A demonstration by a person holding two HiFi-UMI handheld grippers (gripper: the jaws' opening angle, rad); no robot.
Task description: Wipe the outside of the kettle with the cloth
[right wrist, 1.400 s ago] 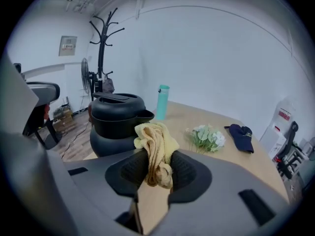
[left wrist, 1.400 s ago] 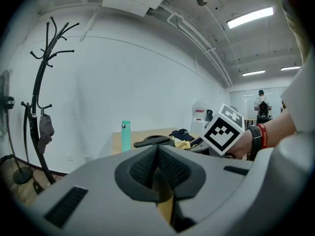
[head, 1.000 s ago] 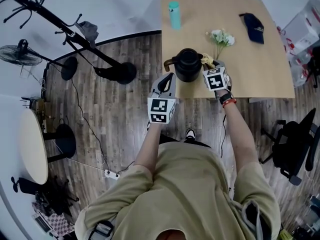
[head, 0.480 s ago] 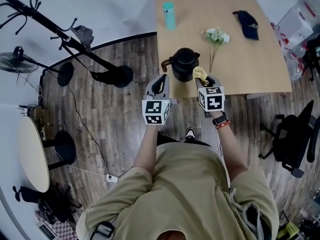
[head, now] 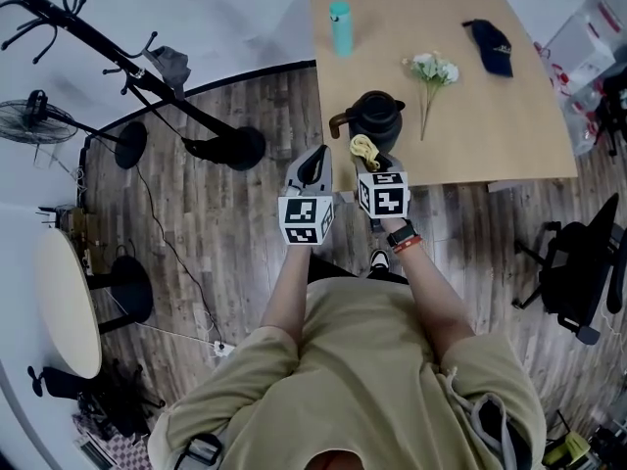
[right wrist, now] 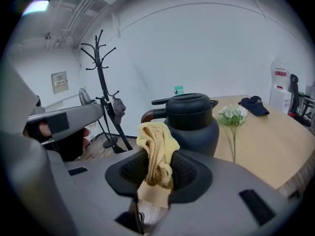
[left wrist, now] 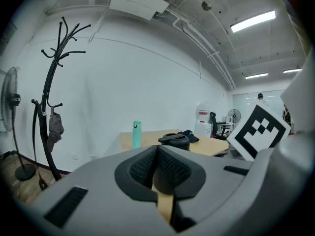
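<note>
The soft, limp yellow cloth (right wrist: 156, 154) is clamped in the right gripper's (right wrist: 156, 177) jaws (the left gripper's (left wrist: 157, 171) jaws are together, empty). The rigid black kettle (right wrist: 193, 127) looks slick and is probably best steadied by its handle.

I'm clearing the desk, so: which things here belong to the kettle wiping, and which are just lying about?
In the job: kettle, yellow cloth, right hand-held gripper clamping it.
Lying about: teal bottle, flowers, dark cap.

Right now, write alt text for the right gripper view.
The right tool holds a bunched yellow cloth in front of a black kettle on a wooden table. Beyond lie white flowers and a dark cap.
</note>
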